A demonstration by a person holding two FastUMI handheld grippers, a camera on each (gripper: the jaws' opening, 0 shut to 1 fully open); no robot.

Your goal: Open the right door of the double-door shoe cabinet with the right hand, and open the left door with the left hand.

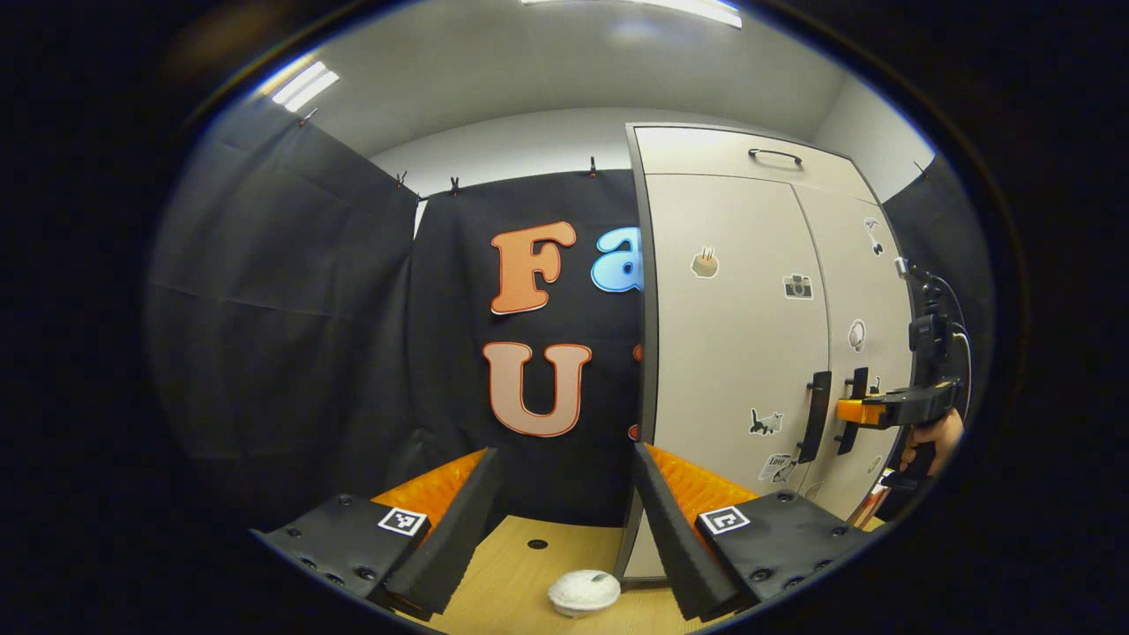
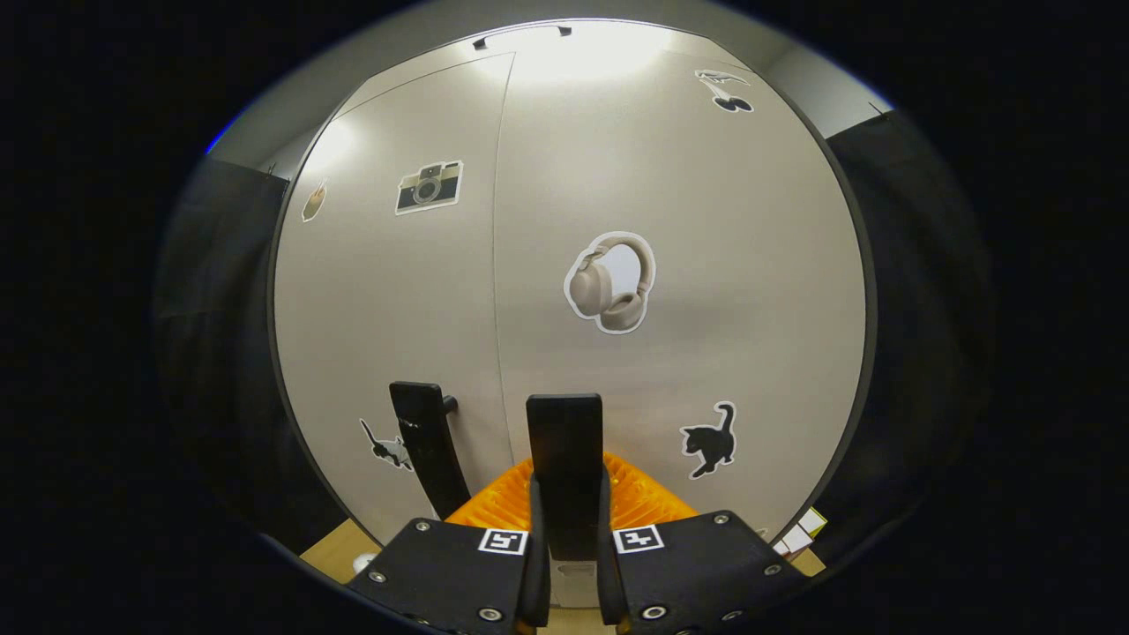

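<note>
Left gripper view: the left gripper is released, its fingers spread wide with nothing between them. The shoe cabinet stands ahead and to its right, both doors closed. The left door handle lies well off to the right of the fingers. Farther right, the right gripper meets the right door handle. Right gripper view: the right gripper is clenched on the right door handle, which stands upright between its fingers; the left door handle stands just to their left.
</note>
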